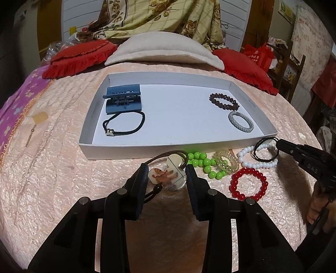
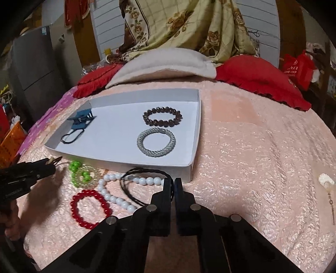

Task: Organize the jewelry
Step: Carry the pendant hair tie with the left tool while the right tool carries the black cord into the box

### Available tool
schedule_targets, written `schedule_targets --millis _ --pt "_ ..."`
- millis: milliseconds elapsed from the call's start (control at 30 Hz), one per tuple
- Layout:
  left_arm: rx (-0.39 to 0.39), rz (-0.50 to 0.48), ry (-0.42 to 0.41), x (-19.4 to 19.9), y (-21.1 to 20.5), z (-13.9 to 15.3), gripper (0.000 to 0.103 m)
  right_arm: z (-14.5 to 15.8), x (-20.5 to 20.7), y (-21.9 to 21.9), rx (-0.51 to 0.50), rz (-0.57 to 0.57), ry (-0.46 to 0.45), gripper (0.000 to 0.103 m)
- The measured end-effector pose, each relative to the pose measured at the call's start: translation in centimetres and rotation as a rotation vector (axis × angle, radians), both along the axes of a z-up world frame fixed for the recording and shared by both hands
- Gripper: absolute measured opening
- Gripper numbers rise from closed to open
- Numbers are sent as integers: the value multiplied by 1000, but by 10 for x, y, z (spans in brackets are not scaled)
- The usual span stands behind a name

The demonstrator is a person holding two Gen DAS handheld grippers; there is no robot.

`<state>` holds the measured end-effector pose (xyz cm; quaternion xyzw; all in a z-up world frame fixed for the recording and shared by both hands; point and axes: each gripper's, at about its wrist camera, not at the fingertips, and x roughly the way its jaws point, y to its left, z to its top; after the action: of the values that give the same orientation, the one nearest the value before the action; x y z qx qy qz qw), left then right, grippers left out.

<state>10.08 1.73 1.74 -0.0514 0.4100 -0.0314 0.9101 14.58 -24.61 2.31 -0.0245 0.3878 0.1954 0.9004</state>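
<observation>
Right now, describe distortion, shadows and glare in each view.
Left wrist view: fisheye bends the white tray; the right gripper shadows the bedspread. Right wrist view: dark corners, sheen on the bedspread, red bracelet sharp.

A bed covered in a crinkled peach spread (image 1: 63, 168) fills the room. At its head lie a beige pillow (image 1: 163, 50) and red ruffled cushions (image 1: 79, 56), with a floral quilt (image 2: 189, 25) heaped against white panelling (image 1: 84, 14). What looks like a grey fridge (image 2: 35, 63) stands at the left.

Black claws (image 1: 166, 178) — silver pivot pins, seemingly.
</observation>
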Motion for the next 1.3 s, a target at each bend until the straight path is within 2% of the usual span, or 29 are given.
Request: schedule_targets --millis 367,600,900,1033,1167,1300 --pt "-44 -37 -58 -13 -2 8 35 30 -39 13 103 42 -67 3" --pt "-36 -52 -115 -29 -6 20 35 45 -47 17 155 64 -90 3" --pt "-39 -48 -146 -31 -11 38 35 60 -49 15 208 67 -111 3" --pt "-62 -37 -146 -25 -7 47 35 65 -47 12 241 71 -112 3" --pt "-29 -31 -170 -9 -6 61 34 75 -35 14 275 72 -111 3" --pt "6 -24 -221 25 -1 80 34 88 -14 21 292 68 -121 3"
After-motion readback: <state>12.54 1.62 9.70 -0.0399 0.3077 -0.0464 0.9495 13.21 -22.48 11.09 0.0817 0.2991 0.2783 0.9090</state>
